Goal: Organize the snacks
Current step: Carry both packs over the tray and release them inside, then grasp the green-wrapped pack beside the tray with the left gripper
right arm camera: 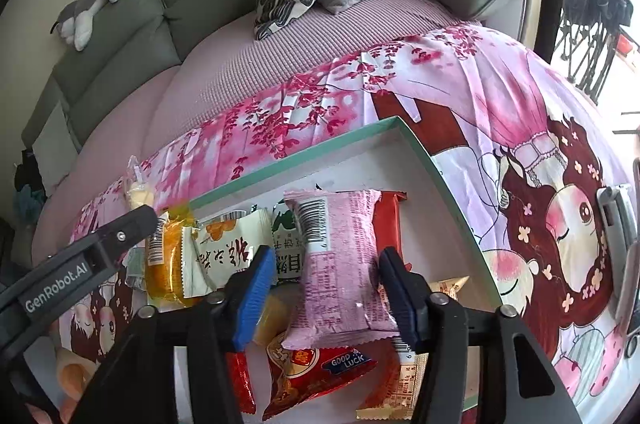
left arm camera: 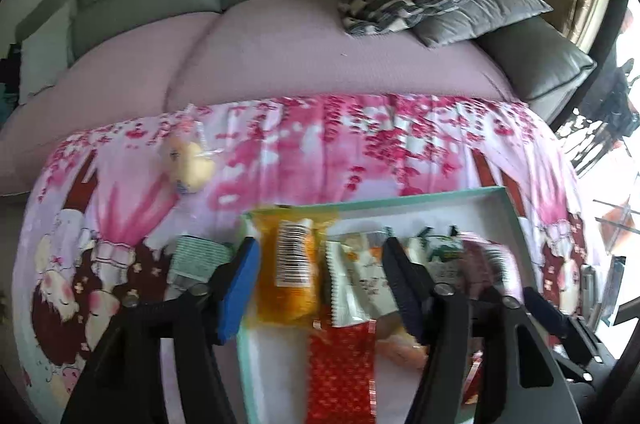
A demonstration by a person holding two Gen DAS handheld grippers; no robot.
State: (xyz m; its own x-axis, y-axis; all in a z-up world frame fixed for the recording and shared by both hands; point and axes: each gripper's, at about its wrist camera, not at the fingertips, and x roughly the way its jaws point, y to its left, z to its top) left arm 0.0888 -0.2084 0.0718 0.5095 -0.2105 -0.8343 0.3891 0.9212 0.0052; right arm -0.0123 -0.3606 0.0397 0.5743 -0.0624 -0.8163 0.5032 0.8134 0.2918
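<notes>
Snacks fill the box (right arm camera: pixel 436 160); my right gripper (right arm camera: pixel 326 290) straddles the pink packet (right arm camera: pixel 340 272), left gripper (left arm camera: pixel 320 280) spread over the orange one (left arm camera: pixel 290 272) (slippery wrappers could squirt sideways).

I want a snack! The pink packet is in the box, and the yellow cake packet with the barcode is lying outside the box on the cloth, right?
Not quite. The yellow cake packet lies inside the shallow green-rimmed cardboard box too, at its left end, as the left wrist view shows. The pink packet is inside.

Wrapped snacks (right arm camera: pixel 340 264) lying flat, side by side, in teal-rimmed box (right arm camera: pixel 436 160)
</notes>
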